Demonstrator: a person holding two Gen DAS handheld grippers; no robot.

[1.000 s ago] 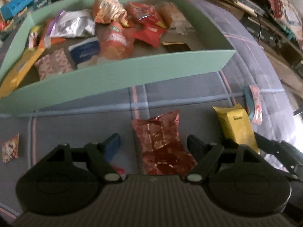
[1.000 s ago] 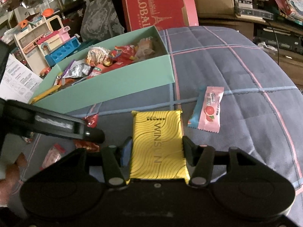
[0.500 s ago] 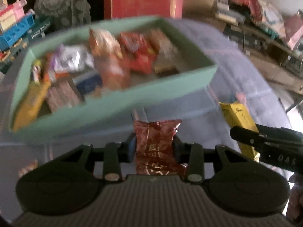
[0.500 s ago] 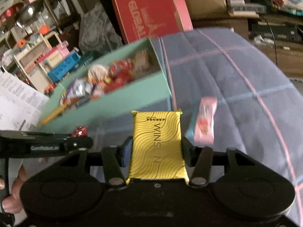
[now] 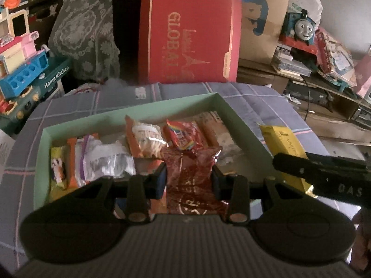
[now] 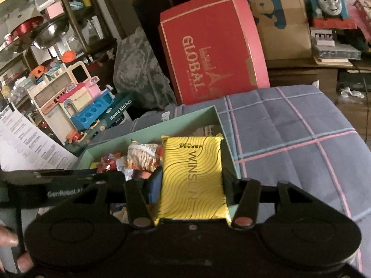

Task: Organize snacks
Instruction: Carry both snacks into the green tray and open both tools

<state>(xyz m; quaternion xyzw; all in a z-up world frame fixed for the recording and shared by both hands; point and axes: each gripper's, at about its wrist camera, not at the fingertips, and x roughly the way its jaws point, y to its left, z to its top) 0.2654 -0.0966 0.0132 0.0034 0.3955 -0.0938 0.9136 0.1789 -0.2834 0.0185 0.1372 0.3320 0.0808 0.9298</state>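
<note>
My left gripper (image 5: 188,180) is shut on a crinkled red snack packet (image 5: 192,185) and holds it above the near part of the green box (image 5: 129,112). The box holds several snack packs. My right gripper (image 6: 191,183) is shut on a yellow WINSUN packet (image 6: 192,176) and holds it over the box's right end (image 6: 215,115). The same yellow packet (image 5: 283,143) and the right gripper's finger (image 5: 320,173) show at the right of the left wrist view.
The box sits on a grey-blue checked cloth (image 6: 289,127). A red GLOBAL box (image 5: 190,41) stands behind it. A toy kitchen (image 6: 76,102) is at the left, a toy train (image 5: 301,27) and clutter at the right. The left gripper's body (image 6: 46,190) crosses the right wrist view.
Both grippers have lifted their packets off the cloth and carried them forward over the green box. The left gripper closed on the red packet a second ago.
</note>
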